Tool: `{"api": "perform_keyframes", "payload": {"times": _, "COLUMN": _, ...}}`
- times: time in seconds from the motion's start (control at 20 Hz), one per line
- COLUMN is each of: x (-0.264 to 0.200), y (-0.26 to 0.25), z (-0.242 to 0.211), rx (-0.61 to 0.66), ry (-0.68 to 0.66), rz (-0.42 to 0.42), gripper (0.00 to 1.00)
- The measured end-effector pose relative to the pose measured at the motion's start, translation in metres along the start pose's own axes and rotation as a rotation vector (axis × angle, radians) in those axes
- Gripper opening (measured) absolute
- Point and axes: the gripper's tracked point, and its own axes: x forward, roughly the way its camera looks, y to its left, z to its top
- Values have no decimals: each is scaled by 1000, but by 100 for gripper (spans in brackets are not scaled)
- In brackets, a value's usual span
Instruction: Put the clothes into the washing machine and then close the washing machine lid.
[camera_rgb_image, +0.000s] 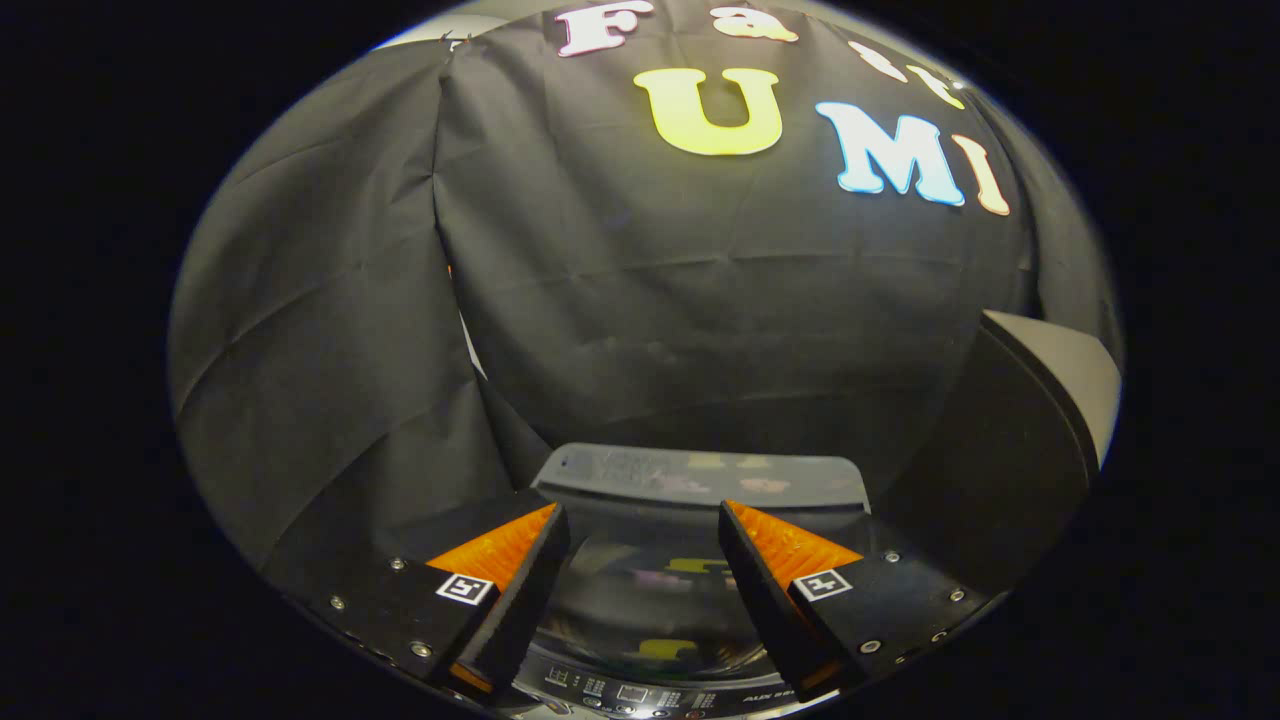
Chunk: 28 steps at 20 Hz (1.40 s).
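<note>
Nearest the lens, the gripper (644, 560) holds its two fingers spread wide apart with nothing between them, so the claw is released and empty. Directly below and between the fingers lies the washing machine (650, 690), seen from above: its control strip sits closest, and its lid (655, 600), a dark glossy pane, appears to lie flat over the drum (its sheen mirrors the booth behind, which suggests it is down, though the angle leaves some doubt). Beyond the lid runs the machine's grey rear panel (700, 478), and behind that hangs the black cloth wall (600, 300). A dark, curved object with a pale edge (1040, 400) stands to the right of the machine; what it is cannot be told.

No clothes can be made out, so they are judged to be inside the drum already. The task therefore seems at its closing step or just done. The next move calls for confirming the lid is seated, perhaps by pressing down gently.
</note>
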Motion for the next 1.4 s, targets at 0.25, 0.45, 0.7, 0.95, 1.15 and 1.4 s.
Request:
{"api": "perform_keyframes", "payload": {"times": 0.25, "x": -13, "y": 1, "z": -6, "rx": 17, "ry": -21, "rz": 6, "gripper": 94}}
{"api": "perform_keyframes", "payload": {"times": 0.45, "x": -35, "y": 7, "z": 5, "rx": -23, "ry": -88, "rz": 31, "gripper": 95}}
{"api": "perform_keyframes", "payload": {"times": 0.7, "x": -100, "y": -1, "z": 42, "rx": -97, "ry": -267, "rz": 26, "gripper": 95}}
{"api": "perform_keyframes", "payload": {"times": 0.95, "x": -162, "y": -44, "z": 76, "rx": -132, "ry": -395, "rz": -8, "gripper": 95}}
{"api": "perform_keyframes", "payload": {"times": 1.15, "x": -210, "y": -86, "z": 83, "rx": -125, "ry": -453, "rz": -20, "gripper": 94}}
{"api": "perform_keyframes", "payload": {"times": 1.4, "x": -259, "y": -146, "z": 74, "rx": -126, "ry": -475, "rz": -47, "gripper": 94}}
